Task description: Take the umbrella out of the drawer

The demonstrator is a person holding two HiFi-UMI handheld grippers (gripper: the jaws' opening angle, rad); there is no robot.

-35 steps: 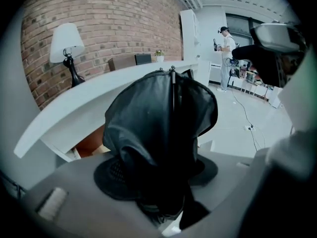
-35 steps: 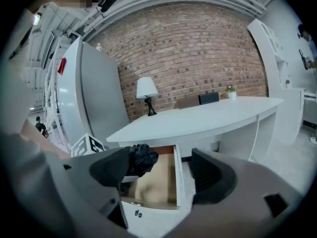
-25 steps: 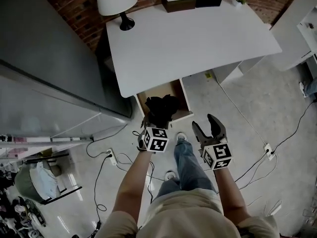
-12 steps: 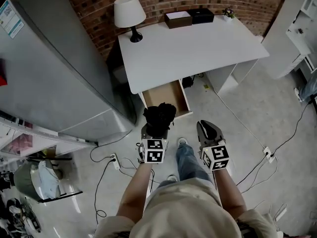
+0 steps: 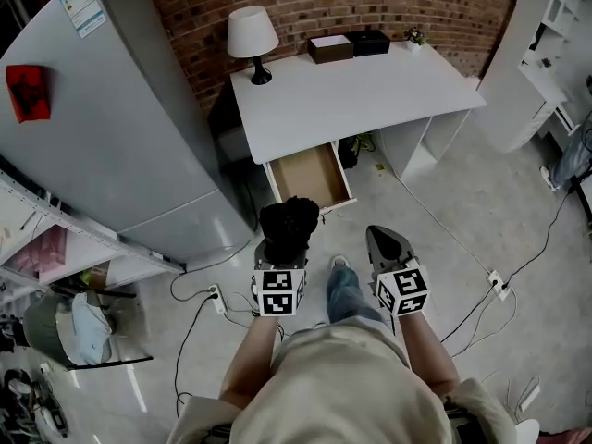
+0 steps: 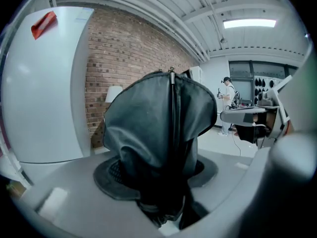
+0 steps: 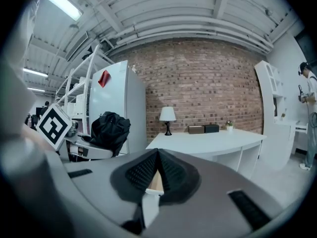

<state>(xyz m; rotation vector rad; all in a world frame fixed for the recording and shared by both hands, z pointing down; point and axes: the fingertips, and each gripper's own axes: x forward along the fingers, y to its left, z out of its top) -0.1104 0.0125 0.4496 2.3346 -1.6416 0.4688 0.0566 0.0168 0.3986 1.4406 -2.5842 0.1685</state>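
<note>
Now the umbrella (image 5: pixel 289 228) has come clear of the open drawer (image 5: pixel 310 176).

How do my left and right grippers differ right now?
The left gripper has its fingers apart and clamped on the black umbrella. The right gripper has its fingers shut together on nothing. In the head view the left gripper's fingers are hidden under the black umbrella, while the right gripper's fingers show bare. Both are held side by side, short of the open drawer.
</note>
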